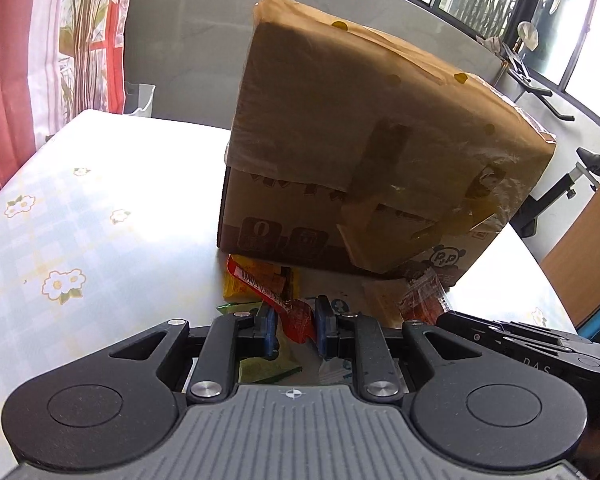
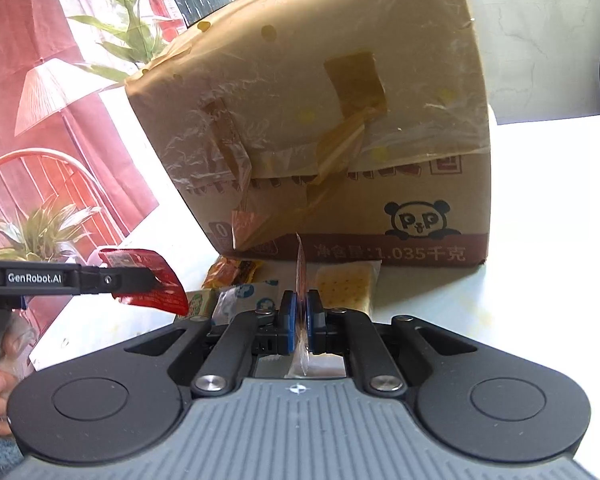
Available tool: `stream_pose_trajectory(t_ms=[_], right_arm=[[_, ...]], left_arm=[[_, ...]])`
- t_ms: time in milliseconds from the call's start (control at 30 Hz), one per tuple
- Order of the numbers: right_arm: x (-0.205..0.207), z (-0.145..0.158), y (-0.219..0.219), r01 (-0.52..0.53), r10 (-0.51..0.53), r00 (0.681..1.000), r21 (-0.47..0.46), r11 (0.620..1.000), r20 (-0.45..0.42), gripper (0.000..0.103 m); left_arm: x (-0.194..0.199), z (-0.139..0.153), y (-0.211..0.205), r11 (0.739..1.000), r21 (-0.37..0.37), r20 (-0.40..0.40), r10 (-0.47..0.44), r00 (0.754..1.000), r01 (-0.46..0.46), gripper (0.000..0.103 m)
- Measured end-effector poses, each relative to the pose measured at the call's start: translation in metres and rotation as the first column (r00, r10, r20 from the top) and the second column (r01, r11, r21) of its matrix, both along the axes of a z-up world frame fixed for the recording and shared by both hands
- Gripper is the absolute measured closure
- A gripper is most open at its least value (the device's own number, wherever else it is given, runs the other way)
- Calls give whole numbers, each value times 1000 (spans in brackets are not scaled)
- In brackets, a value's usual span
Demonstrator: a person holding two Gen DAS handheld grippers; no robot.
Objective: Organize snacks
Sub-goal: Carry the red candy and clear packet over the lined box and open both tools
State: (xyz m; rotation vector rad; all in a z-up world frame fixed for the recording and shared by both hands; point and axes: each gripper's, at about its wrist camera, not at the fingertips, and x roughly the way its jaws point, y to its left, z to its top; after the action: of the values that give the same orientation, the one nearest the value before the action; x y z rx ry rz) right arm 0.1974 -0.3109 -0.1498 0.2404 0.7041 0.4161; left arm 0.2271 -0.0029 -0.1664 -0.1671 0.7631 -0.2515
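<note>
**Both grippers hold a snack packet each, in front of the taped box**

You've got two snacks lifted off the table [image 1: 100, 208], one per gripper, w/ a closed cardboard box [image 1: 364, 152] standing just behind the loose pile.

Left gripper [image 1: 296, 330]: its blue pads [image 1: 269, 330] are drawn in on a red packet [image 1: 296, 316]. The packet is long and thin. In the left wrist view its long axis runs from the jaws up and to the left, toward the box's near left corner, w/ a barcode strip along that far part. In the right wrist view the same packet [image 2: 148, 280] sticks out past the fingertips, its free end drooping a bit. Prob. gripped at one end so the rest hangs clear.

Right gripper [image 2: 300, 316]: fingers pressed together on a thin clear-wrapped packet [image 2: 301, 264]. You see it edge-on, so it reads as a near-vertical sliver; long axis points up and ahead toward the box front. What's inside: can't tell.

Still on the table, just in front of the box: a yellow packet [image 1: 256, 280], a cracker pack [image 2: 346, 284], white sachets [image 2: 252, 294], others too jumbled to name. The box flaps look taped down, so my guess is the lifted snacks get sorted elsewhere, not into it.
</note>
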Motion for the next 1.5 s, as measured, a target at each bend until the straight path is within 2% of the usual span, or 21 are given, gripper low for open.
stream_pose_trajectory(t_ms=[100,367,467,567,700,833,1000,1067,1200,1333,1400,1433,1467,1500], right_arm=[[-7,7,-2,-5,5,1000,10,1000,23,97],[-26,41,-3,-47,47,986,-3,999,159,97],[-30,60,-6,-50,47,975,7,999,218,97],[-32,82,-8,-54,46,959,22,998,279,97],[-32,114,-11,-58,32,930,58,997,366,97],[-15,146,-11,-62,24,897,70,996,442,97],[31,161,-5,-37,-13,891,101,994,454,97],[52,159,1,-10,-32,899,94,996,437,97],[87,145,16,42,-59,918,52,998,393,97],[104,133,24,73,-76,929,22,997,363,97],[108,127,26,105,-90,929,-24,994,358,96],[110,125,26,118,-95,932,-44,992,351,94],[112,123,25,126,-101,933,-52,991,344,94],[111,121,22,131,-106,936,-55,990,336,93]], left_arm=[[-6,8,0,1000,5,27,-2,1000,2,82],[-13,37,-5,999,40,148,-34,988,28,84],[-18,53,-9,998,50,198,-48,979,38,84],[-19,65,-9,999,28,239,-49,970,43,84],[-20,85,-13,998,19,304,-64,951,61,84],[-9,115,-24,994,39,378,-111,919,104,84],[28,141,-47,987,70,427,-162,890,146,84],[49,143,-59,984,91,413,-178,893,154,84],[87,138,-78,984,81,356,-175,918,157,84],[112,123,-90,982,107,307,-179,935,153,83],[118,117,-92,980,117,292,-186,938,158,83],[121,114,-93,981,120,280,-183,943,155,78],[123,113,-92,981,122,265,-178,948,150,61],[123,111,-91,982,119,255,-171,952,145,52]])
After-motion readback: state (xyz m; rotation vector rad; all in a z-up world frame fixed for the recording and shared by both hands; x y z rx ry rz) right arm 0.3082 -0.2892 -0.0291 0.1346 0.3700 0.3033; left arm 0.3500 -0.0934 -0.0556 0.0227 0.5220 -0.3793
